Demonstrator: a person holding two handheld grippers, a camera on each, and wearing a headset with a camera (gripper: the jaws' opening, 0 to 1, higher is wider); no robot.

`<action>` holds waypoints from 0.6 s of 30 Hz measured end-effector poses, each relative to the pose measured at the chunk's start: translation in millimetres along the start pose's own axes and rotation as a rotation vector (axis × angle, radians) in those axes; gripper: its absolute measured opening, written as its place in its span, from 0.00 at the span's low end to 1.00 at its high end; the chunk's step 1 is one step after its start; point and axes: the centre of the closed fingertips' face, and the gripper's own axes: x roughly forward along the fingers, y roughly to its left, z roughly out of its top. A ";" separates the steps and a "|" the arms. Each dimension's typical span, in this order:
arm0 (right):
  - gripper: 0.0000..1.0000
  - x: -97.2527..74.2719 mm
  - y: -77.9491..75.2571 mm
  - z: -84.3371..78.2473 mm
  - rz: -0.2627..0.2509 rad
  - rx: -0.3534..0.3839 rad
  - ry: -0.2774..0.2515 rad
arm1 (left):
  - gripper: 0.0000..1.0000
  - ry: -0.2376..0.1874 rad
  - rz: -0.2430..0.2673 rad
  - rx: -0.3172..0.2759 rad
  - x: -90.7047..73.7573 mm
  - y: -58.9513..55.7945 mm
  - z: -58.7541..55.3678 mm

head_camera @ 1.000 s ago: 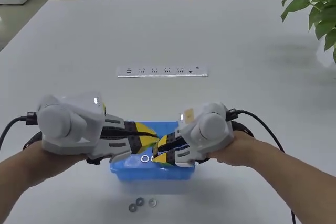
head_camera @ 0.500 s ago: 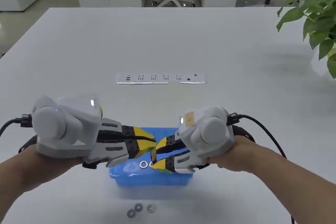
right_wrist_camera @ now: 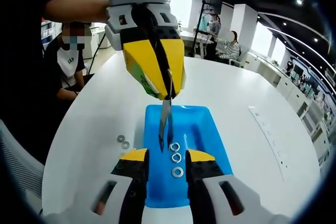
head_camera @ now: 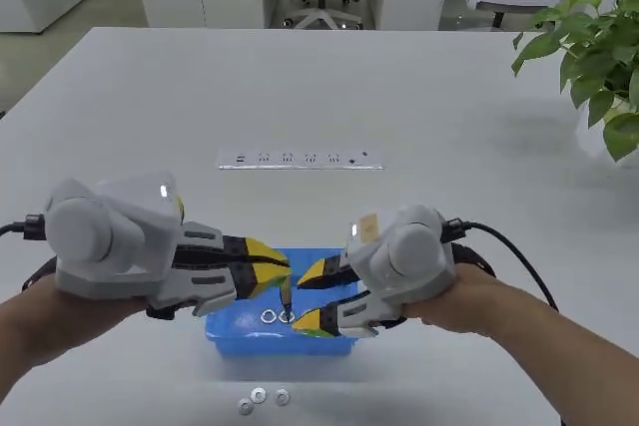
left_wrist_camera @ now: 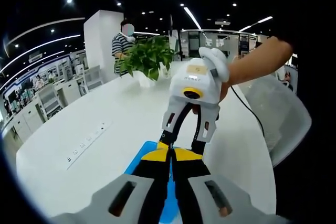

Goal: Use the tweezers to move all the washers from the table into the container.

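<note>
Bare table (head_camera: 449,147) around container (head_camera: 240,341); left tongs (head_camera: 288,268), tweezers (head_camera: 286,296), right tongs (head_camera: 300,303) close overhead.

Bright even ceiling light, soft shadows, sharp head view, fisheye-warped gripper views

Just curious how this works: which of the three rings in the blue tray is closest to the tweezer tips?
The washer at the row's end, right beside the tips of the tweezers. The other two lie nearer the right gripper.
</note>
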 end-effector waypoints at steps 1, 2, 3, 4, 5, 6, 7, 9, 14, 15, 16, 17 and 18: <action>0.29 -1.9 0.9 -0.1 -0.003 0.001 0.003 | 0.05 -0.002 0.000 0.001 -0.9 -0.8 1.0; 0.30 -3.2 1.1 -0.5 -0.007 0.001 0.006 | 0.05 -0.002 0.002 0.005 -2.3 -2.2 2.3; 0.31 -5.3 1.8 -0.5 -0.012 0.003 0.007 | 0.05 -0.002 0.002 0.007 -3.2 -3.1 3.0; 0.31 -6.4 2.1 -0.3 -0.015 0.006 0.007 | 0.05 -0.003 0.002 0.007 -4.8 -4.3 4.2; 0.32 -8.0 2.7 -0.6 -0.021 0.007 0.010 | 0.05 -0.005 0.002 0.007 -5.8 -5.4 5.2; 0.33 -9.3 3.5 -0.7 -0.025 0.007 0.013 | 0.05 -0.005 0.002 0.008 -7.0 -6.4 5.9; 0.34 -10.6 4.0 -1.0 -0.028 0.012 0.016 | 0.05 -0.005 0.003 0.008 -7.9 -7.0 6.3; 0.36 -13.2 6.6 -1.2 -0.032 0.018 0.016 | 0.05 -0.005 0.004 0.007 -10.3 -8.7 7.4; 0.43 -20.5 9.5 -6.0 -0.059 0.042 0.023 | 0.05 -0.007 0.003 0.006 -14.6 -12.3 9.1; 0.43 -22.5 10.8 -7.0 -0.065 0.043 0.024 | 0.05 -0.007 0.001 0.006 -15.0 -13.0 9.0; 0.43 -23.9 11.7 -7.4 -0.069 0.046 0.023 | 0.05 -0.007 0.000 0.006 -15.5 -13.7 9.1; 0.45 -25.1 12.5 -7.7 -0.072 0.051 0.022 | 0.05 -0.006 -0.001 0.007 -16.2 -14.7 9.1; 0.46 -27.4 13.0 -8.5 -0.084 0.059 0.023 | 0.05 -0.005 -0.002 0.008 -16.8 -15.4 9.3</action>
